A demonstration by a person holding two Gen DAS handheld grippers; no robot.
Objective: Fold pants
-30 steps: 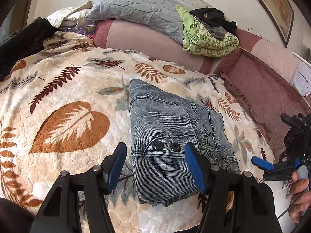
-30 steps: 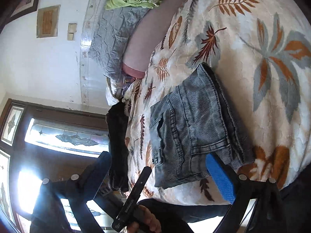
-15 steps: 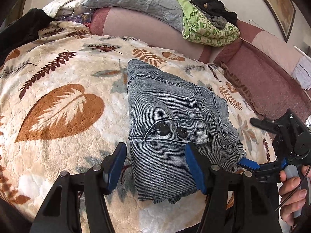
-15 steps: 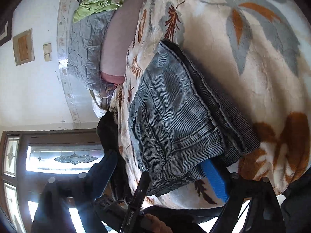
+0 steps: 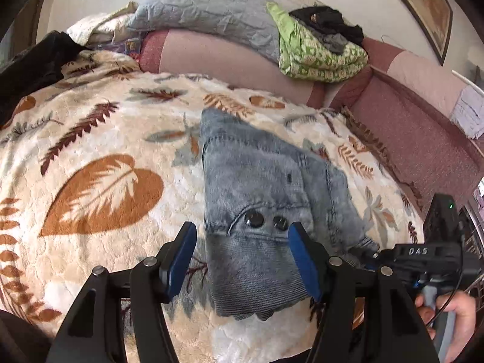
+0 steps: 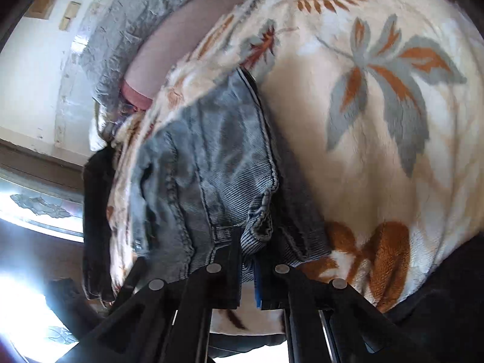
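The folded grey-blue denim pants (image 5: 266, 199) lie on a cream leaf-print blanket (image 5: 99, 157), two dark buttons facing up. My left gripper (image 5: 242, 257) is open, its blue pads astride the near end of the pants, just above them. My right gripper (image 6: 246, 272) is shut on the near right edge of the pants (image 6: 211, 175); denim bunches between its fingers. It also shows in the left wrist view (image 5: 423, 254), at the pants' right corner, held by a hand.
A pink sofa back (image 5: 217, 57) runs behind, with a grey quilted pillow (image 5: 211, 15) and green patterned and black clothes (image 5: 320, 48) on it. Dark fabric (image 5: 33, 69) lies at far left. A bright window (image 6: 39, 211) shows in the right wrist view.
My right gripper moved in to the pants' near right edge and closed from wide open onto the denim. My left gripper stayed open over the near end.
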